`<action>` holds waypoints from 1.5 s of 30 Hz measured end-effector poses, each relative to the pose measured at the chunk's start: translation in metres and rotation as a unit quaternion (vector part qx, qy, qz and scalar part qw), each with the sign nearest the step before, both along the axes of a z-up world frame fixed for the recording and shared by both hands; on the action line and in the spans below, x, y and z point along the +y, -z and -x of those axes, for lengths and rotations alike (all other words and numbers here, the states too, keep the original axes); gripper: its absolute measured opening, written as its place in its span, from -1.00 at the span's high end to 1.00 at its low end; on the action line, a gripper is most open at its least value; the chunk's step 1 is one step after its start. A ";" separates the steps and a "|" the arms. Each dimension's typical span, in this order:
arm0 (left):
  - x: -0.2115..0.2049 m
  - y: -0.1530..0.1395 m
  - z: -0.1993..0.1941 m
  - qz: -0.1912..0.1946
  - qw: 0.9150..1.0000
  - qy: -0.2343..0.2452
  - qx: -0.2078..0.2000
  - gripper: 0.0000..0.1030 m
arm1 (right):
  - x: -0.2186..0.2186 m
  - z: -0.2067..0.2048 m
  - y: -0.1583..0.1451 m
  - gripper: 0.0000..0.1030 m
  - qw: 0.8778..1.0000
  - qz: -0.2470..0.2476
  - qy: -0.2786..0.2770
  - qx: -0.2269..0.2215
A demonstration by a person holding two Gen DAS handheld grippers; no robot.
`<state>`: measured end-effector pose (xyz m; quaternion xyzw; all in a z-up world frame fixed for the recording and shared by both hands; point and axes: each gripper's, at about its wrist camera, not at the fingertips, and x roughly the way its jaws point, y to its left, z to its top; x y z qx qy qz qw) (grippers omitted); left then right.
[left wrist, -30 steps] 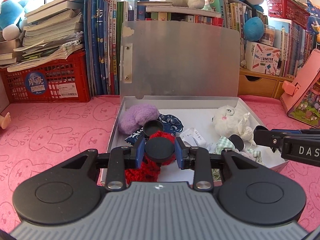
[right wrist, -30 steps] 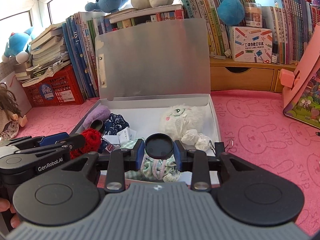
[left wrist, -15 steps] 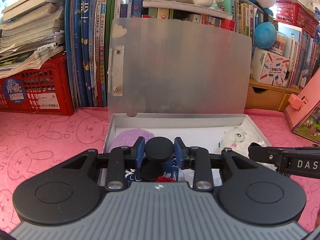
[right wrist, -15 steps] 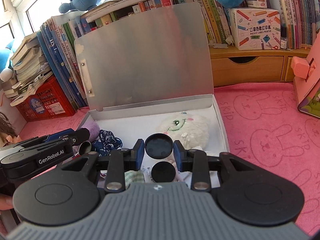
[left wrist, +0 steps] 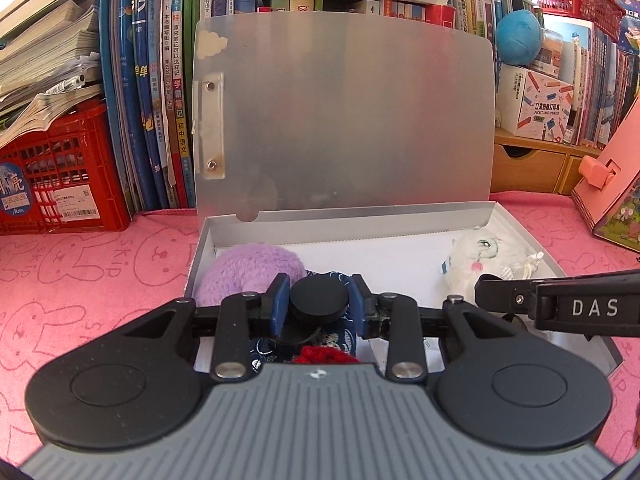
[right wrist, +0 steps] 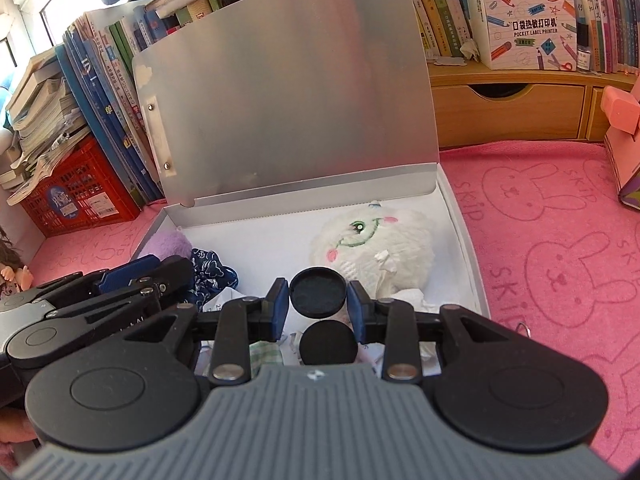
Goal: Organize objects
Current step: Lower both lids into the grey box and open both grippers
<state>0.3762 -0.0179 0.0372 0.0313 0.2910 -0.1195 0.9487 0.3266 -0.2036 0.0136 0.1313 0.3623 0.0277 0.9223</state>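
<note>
A shallow white box (left wrist: 344,226) (right wrist: 460,216) lies on the pink mat with its grey lid (left wrist: 344,120) (right wrist: 288,92) standing upright. Inside lie a purple plush (left wrist: 248,268) (right wrist: 166,244), a white plush (left wrist: 484,256) (right wrist: 380,240), a blue patterned cloth (right wrist: 210,274) and a red knitted piece (left wrist: 324,356). My left gripper (left wrist: 319,306) hangs over the box's near left part, fingers close together with nothing between them. My right gripper (right wrist: 318,300) hangs over the box's near middle, also shut and empty. Each gripper shows in the other's view, at the right edge (left wrist: 560,304) and at the left edge (right wrist: 120,284).
Upright books (left wrist: 156,92) and a red crate (left wrist: 60,176) with paper stacks stand behind on the left. A wooden drawer unit (right wrist: 508,112) with a label-printer box (right wrist: 528,20) is at the back right. A pink stand (left wrist: 612,196) is on the right. A doll (right wrist: 10,276) lies far left.
Both grippers have risen and moved forward over the box toward the lid. The red knitted piece, at the left gripper's tips a second ago, now lies in the box below it.
</note>
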 end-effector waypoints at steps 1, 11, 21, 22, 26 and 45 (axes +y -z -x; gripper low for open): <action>-0.001 0.000 0.001 -0.004 1.000 0.001 -0.002 0.26 | 0.000 0.001 0.000 0.24 1.000 0.002 0.000 -0.002; 0.000 -0.013 0.011 -0.007 1.000 -0.001 -0.009 -0.06 | -0.003 0.013 -0.014 -0.06 1.000 0.007 0.004 -0.018; -0.004 -0.027 0.028 -0.011 1.000 0.008 -0.011 -0.37 | -0.005 0.028 -0.027 -0.12 0.999 0.015 0.008 -0.033; -0.003 -0.027 0.029 -0.010 1.000 0.007 -0.011 -0.41 | -0.005 0.029 -0.028 -0.12 0.999 0.016 0.008 -0.034; -0.001 -0.030 0.033 -0.001 1.000 0.006 -0.010 -0.57 | -0.006 0.034 -0.032 -0.21 0.999 0.018 0.010 -0.038; 0.006 -0.032 0.041 0.016 1.000 -0.017 0.006 -0.96 | -0.013 0.046 -0.029 -0.71 0.998 0.037 0.028 -0.043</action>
